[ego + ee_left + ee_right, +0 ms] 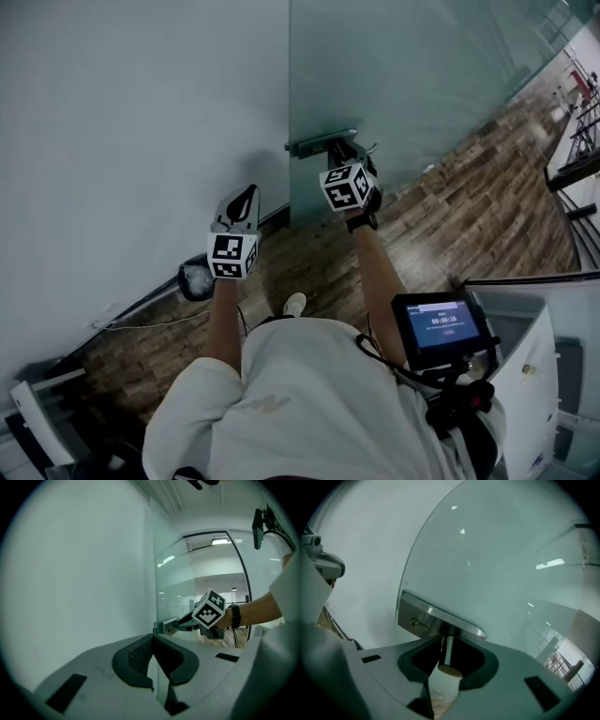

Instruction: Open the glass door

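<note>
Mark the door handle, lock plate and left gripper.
door handle [448, 649]: right gripper view, shaft between the jaws.
lock plate [407, 615]: right gripper view, beside the keyhole.
left gripper [247, 191]: head view, closed fingertips.

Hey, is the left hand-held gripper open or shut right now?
Shut: the left hand-held gripper shows its jaws pressed together, with nothing between them.

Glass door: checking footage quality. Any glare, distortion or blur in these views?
Head view: sharp, evenly lit glass door. Left gripper view: dark fisheye corners, light streaks on the glass. Right gripper view: door edge bowed, handle sharp, lamp glints.
</note>
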